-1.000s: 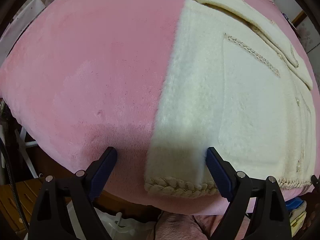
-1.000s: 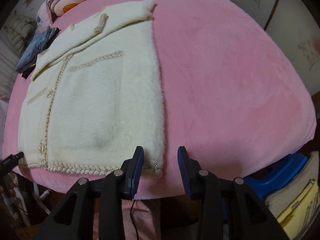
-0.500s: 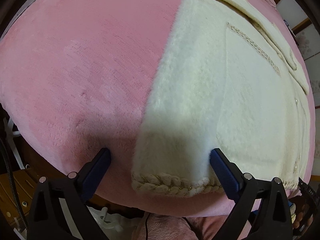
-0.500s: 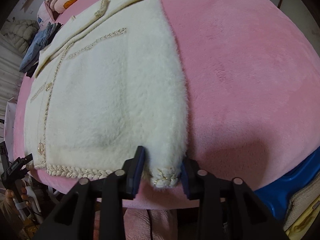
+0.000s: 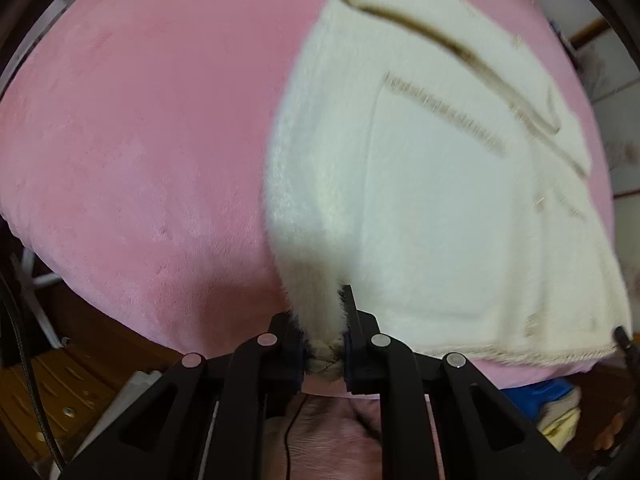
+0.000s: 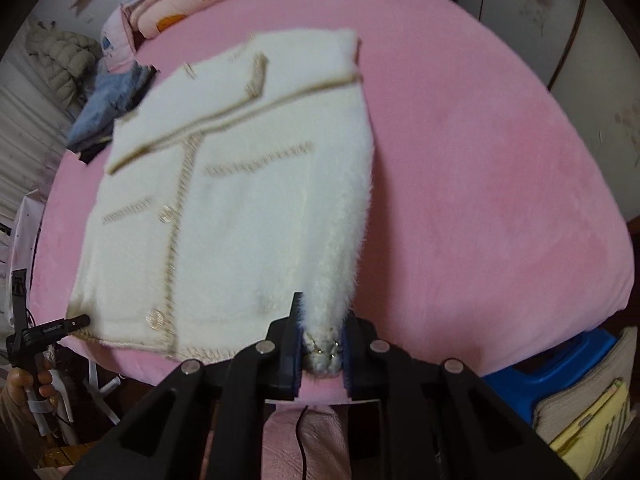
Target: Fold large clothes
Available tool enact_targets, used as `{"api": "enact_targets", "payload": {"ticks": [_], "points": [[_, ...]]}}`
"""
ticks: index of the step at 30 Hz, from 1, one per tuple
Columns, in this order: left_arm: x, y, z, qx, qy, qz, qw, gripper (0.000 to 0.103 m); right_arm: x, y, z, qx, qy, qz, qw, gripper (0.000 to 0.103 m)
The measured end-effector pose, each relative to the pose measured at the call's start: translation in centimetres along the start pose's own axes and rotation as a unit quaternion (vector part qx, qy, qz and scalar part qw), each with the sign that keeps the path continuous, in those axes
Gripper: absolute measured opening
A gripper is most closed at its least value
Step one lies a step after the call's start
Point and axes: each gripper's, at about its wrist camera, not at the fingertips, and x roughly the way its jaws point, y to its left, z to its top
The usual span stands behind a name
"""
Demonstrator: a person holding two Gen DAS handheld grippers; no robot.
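Fluffy cream knit jacket (image 6: 240,216) with braided trim on matt pink plush blanket (image 6: 480,184).

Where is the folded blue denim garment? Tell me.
In the right wrist view, the folded blue denim garment lies upper left on the pink plush bed cover, touching the fluffy cream cardigan's far corner.

This is a bedroom in a home. A wide bed with a soft pink plush cover (image 6: 480,168) fills the room. At its far end lie folded pink quilts with printed patterns (image 6: 176,8) and a small pile of folded blue denim clothes (image 6: 108,108). A grey padded jacket (image 6: 60,60) hangs beside the bed.
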Motion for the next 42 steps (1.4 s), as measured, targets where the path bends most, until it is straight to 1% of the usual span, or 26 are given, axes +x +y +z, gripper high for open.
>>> {"api": "enact_targets", "payload": {"ticks": [2, 4, 6, 7, 9, 12, 15, 17, 18, 20, 21, 22, 23, 24, 25, 28, 29, 30, 31, 32, 33, 34, 35, 37, 38, 42], "points": [[-2.2, 0.9, 0.8, -0.021, -0.018, -0.034, 0.9991, 0.011, -2.1, 0.5, 1.0, -0.003, -0.021, 0.008, 1.0, 0.013], [-4.3, 1.1, 1.6, -0.034, -0.034, -0.057, 0.9972, 0.011, -4.1, 1.1, 2.3, -0.005, -0.043, 0.017, 0.999, 0.013], [-6.7, 1.0, 2.6, -0.051, -0.052, -0.089, 0.9934, 0.011, -5.4, 2.1, 3.5, -0.011, -0.059, 0.024, 0.998, 0.013], [-7.7, 1.2, 3.9, -0.058, -0.059, -0.1, 0.9915, 0.011, -6.0, 2.3, 4.0, -0.012, -0.065, 0.026, 0.997, 0.013], [-10.0, 1.3, 5.4, -0.077, -0.078, -0.126, 0.986, 0.011, -7.2, 2.8, 5.4, -0.01, -0.077, 0.034, 0.996, 0.013], [-12.8, 0.6, 7.2, -0.101, -0.103, -0.152, 0.9778, 0.011, -8.9, 3.0, 7.9, 0.003, -0.096, 0.05, 0.994, 0.013], [-14.5, 0.4, 10.9, -0.128, -0.118, -0.166, 0.9707, 0.011, -9.8, 2.6, 11.0, 0.023, -0.109, 0.068, 0.991, 0.013], [-15.5, -0.6, 13.2, -0.143, -0.129, -0.166, 0.9671, 0.011, -10.2, 2.2, 13.4, 0.033, -0.115, 0.079, 0.99, 0.013], [-15.7, -0.9, 14.3, -0.147, -0.132, -0.162, 0.9667, 0.011, -10.2, 1.9, 14.9, 0.035, -0.119, 0.084, 0.989, 0.013], [-15.9, -1.9, 17.6, -0.155, -0.138, -0.149, 0.9668, 0.011, -10.0, 1.5, 17.9, 0.039, -0.122, 0.09, 0.988, 0.013], [-16.0, -2.3, 18.9, -0.157, -0.14, -0.144, 0.9671, 0.011, -9.6, 1.4, 19.4, 0.043, -0.122, 0.092, 0.987, 0.013], [-15.8, -3.0, 21.2, -0.158, -0.143, -0.131, 0.9682, 0.011, -9.0, 1.1, 21.2, 0.047, -0.121, 0.093, 0.987, 0.013], [-15.4, -3.1, 22.7, -0.158, -0.145, -0.123, 0.969, 0.011, -8.3, 0.8, 23.2, 0.051, -0.12, 0.094, 0.987, 0.013], [-14.9, -3.5, 24.3, -0.158, -0.146, -0.115, 0.9697, 0.011, -7.4, 0.5, 25.3, 0.056, -0.118, 0.094, 0.987, 0.013], [-14.1, -4.2, 26.7, -0.159, -0.147, -0.102, 0.9709, 0.011, -6.3, 0.2, 27.3, 0.061, -0.116, 0.092, 0.987, 0.013], [-10.7, -5.8, 32.5, -0.159, -0.157, -0.072, 0.9721, 0.012, -2.9, -0.5, 33.1, 0.074, -0.114, 0.083, 0.987, 0.014], [-9.7, -6.4, 34.1, -0.157, -0.162, -0.075, 0.9713, 0.013, -1.6, -0.7, 34.9, 0.076, -0.114, 0.08, 0.987, 0.014], [-8.4, -6.8, 35.5, -0.153, -0.163, -0.075, 0.9719, 0.02, -0.4, -0.9, 36.1, 0.077, -0.114, 0.078, 0.987, 0.016], [-6.8, -7.3, 36.8, -0.15, -0.153, -0.071, 0.9743, 0.029, 1.1, -1.2, 37.6, 0.08, -0.118, 0.078, 0.987, 0.019], [-5.3, -7.6, 37.7, -0.148, -0.142, -0.059, 0.977, 0.039, 2.8, -1.5, 38.9, 0.078, -0.125, 0.07, 0.987, 0.023], [-3.7, -8.1, 38.7, -0.142, -0.128, -0.03, 0.981, 0.063, 4.4, -1.8, 39.8, 0.078, -0.121, 0.052, 0.988, 0.039], [-2.3, -8.4, 39.1, -0.136, -0.123, 0.001, 0.983, 0.072, 6.7, -2.1, 40.8, 0.083, -0.101, 0.029, 0.991, 0.054], [-1.3, -8.7, 39.2, -0.127, -0.124, 0.028, 0.9837, 0.072, 8.0, -2.4, 41.2, 0.084, -0.088, 0.024, 0.992, 0.055], [0.1, -9.0, 39.3, -0.109, -0.125, 0.062, 0.9843, 0.072, 11.1, -2.8, 41.4, 0.078, -0.059, 0.029, 0.995, 0.055], [0.8, -9.0, 39.2, -0.097, -0.125, 0.075, 0.9845, 0.072, 11.9, -2.7, 41.3, 0.071, -0.052, 0.031, 0.996, 0.055], [2.5, -8.3, 38.5, -0.05, -0.129, 0.103, 0.985, 0.072, 15.7, -2.7, 40.3, 0.029, -0.016, 0.035, 0.999, 0.055]]}}
